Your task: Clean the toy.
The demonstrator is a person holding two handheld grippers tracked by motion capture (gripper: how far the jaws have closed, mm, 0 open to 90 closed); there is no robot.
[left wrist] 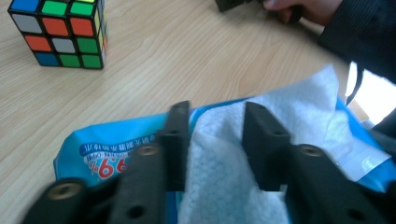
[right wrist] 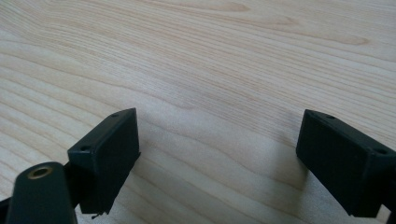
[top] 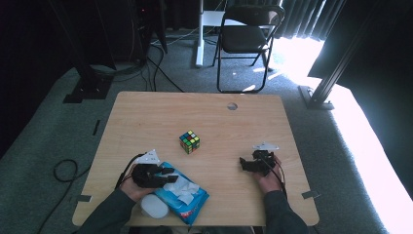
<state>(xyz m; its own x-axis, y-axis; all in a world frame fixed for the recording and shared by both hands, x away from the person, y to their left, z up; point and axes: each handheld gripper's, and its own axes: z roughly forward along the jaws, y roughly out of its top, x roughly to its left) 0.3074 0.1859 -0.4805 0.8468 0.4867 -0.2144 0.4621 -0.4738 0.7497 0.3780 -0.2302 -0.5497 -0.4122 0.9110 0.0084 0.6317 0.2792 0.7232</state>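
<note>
The white wipe (left wrist: 224, 186), soft, thin and easily torn, is seen standing out of the blue pack (top: 192, 202) at the near left table (top: 146, 117) edge, between the 2 jaws of the left gripper (left wrist: 215, 135), not yet clearly pinched, and is best taken low at its fold, while the right gripper (right wrist: 219, 154) is held wide open and empty.

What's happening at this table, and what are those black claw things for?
A person sits at a wooden table with a two-jaw gripper in each hand. The left gripper is over a blue wet-wipe pack, its jaws on either side of the white wipe sticking out of it. The right gripper rests open over bare table. A Rubik's cube sits untouched in the middle.
</note>
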